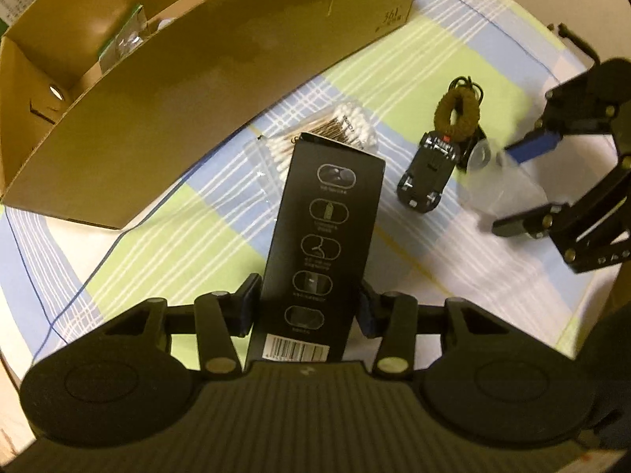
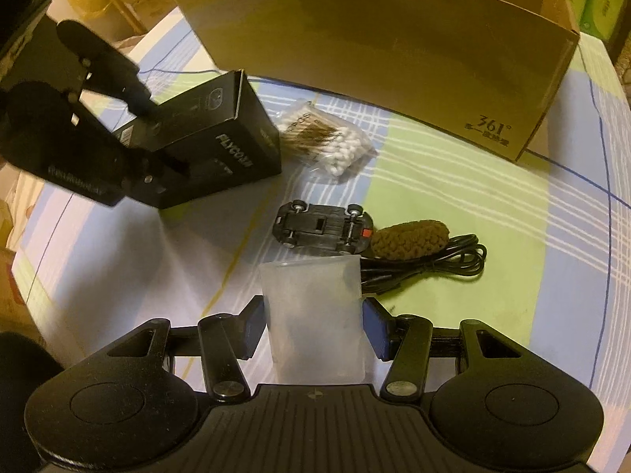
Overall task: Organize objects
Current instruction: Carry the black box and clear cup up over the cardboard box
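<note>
Black box (image 1: 319,244) is clamped in left gripper (image 1: 311,307); clear cup (image 2: 313,315) clamped in right gripper (image 2: 315,327), toy car (image 2: 323,228) at 12 o'clock

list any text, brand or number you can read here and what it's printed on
"FLYCO": side of the black box.
"361°": corner of the cardboard box; handwritten "361" too.
Characters under the 361° logo, captions by the black box's icons, its barcode digits, and print on the cotton swab bag: too small or blurred.
</note>
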`<action>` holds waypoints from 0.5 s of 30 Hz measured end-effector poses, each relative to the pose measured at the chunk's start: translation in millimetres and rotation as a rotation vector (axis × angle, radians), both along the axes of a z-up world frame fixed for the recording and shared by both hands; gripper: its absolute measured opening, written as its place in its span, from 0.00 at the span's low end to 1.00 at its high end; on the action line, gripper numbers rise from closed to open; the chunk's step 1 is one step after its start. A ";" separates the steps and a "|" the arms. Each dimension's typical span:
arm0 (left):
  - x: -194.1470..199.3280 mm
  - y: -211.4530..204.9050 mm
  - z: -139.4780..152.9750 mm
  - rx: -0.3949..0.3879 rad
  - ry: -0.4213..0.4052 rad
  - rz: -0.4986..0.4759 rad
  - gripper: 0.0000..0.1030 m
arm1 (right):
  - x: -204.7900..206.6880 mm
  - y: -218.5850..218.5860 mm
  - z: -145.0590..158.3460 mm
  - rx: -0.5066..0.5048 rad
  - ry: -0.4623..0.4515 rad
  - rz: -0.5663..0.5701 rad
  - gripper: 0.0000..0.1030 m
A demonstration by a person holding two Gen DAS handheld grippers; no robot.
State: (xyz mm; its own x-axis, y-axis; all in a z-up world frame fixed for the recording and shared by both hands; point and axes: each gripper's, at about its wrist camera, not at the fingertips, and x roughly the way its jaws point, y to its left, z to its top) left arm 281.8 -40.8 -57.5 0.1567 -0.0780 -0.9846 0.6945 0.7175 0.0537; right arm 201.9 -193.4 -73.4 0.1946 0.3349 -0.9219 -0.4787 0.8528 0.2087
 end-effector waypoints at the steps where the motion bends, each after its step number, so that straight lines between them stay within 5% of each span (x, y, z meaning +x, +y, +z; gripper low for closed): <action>1: -0.4 0.2 1.4 -0.002 0.002 0.007 0.41 | 0.3 -0.5 0.6 0.003 -0.003 -0.006 0.48; 15: -12.1 16.3 57.0 -0.088 0.011 0.171 0.41 | -10.2 -5.8 39.4 0.068 -0.045 -0.111 0.48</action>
State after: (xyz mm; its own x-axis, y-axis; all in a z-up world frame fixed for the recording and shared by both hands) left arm 269.7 -24.5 -0.5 0.1641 -0.1376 -0.9768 0.5624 0.8266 -0.0220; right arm 191.7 -199.2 -34.0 0.2746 0.3700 -0.8875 -0.3924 0.8858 0.2478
